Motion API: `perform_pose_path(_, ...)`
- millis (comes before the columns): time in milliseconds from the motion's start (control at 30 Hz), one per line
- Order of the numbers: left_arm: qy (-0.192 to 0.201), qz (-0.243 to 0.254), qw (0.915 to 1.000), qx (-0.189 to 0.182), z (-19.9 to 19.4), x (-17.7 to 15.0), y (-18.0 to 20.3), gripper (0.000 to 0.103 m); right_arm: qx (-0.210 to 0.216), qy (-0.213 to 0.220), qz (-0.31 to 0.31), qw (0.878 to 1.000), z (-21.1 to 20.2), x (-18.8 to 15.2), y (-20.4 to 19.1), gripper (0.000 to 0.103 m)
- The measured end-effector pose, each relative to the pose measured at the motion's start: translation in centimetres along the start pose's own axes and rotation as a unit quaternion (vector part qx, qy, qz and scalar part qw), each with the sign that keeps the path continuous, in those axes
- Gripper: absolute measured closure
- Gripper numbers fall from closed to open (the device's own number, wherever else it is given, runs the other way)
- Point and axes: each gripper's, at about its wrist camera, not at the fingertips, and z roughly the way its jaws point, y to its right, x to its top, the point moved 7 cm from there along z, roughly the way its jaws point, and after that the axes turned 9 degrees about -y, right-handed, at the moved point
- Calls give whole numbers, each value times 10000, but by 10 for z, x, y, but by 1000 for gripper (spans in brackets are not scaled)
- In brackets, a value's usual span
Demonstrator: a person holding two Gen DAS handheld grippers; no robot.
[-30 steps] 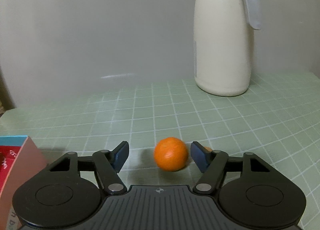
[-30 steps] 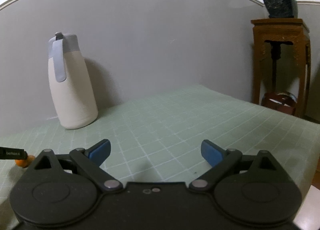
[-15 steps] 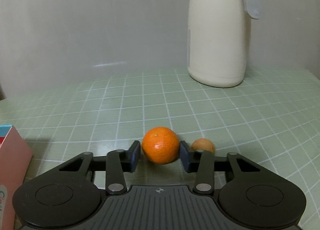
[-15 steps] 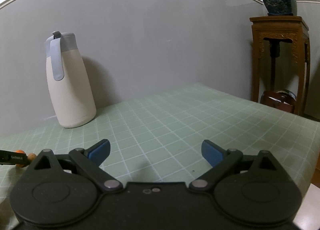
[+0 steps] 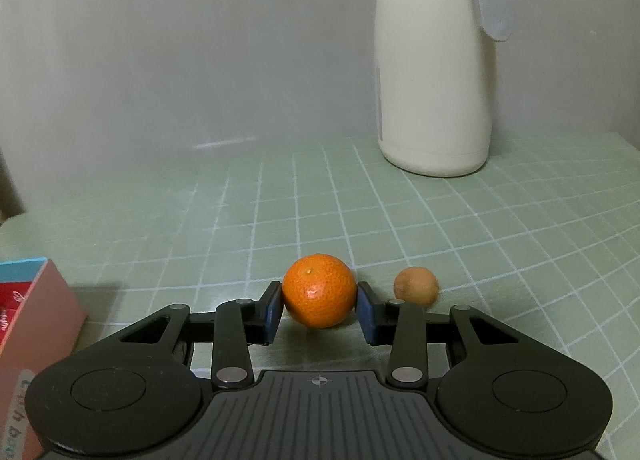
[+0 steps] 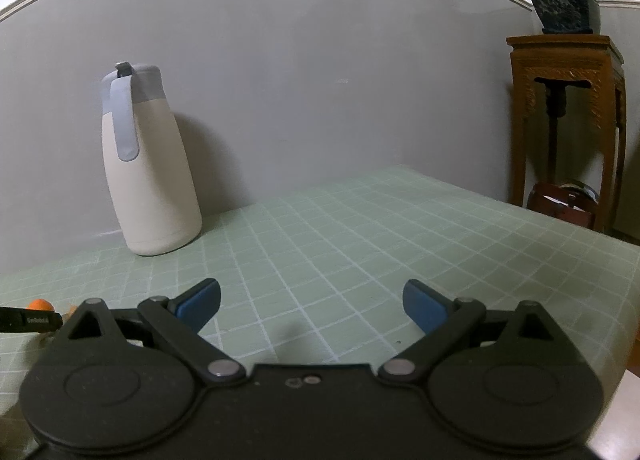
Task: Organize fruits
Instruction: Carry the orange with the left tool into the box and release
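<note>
Squeezing the orange (image 5: pixel 319 290) low in the middle of the frame, your left tool (image 5: pixel 319 310) has its pads clamped on the fruit's sides, right at their tips; lift quickly and it could roll out onto the worktop (image 5: pixel 460 228) or bump the small brown fruit (image 5: pixel 416 285) just right. Your right tool (image 6: pixel 311 306) gapes wide, holding nothing

Open green tablecloth (image 6: pixel 360 244) ahead, jug (image 6: pixel 150 164) by wall, box (image 5: pixel 28 324) left

bright orange mandarin (image 5: pixel 319 290), dull tan fruit (image 5: pixel 416 285), cream jug (image 5: pixel 435 68) capped grey-blue, pale green white-gridded tablecloth (image 5: pixel 500 240).
</note>
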Motion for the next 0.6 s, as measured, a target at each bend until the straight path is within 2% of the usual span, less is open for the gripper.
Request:
perform_pose_path(267, 300, 2, 9991, 290, -35, -5, -26, 64, 141, 6, -123, 9998, -2, -1, -16, 5)
perform_pose_path(600, 603, -322, 9934, 924, -89, -22, -105, 64, 438, 11, -459, 9980, -8, -7, -56, 5)
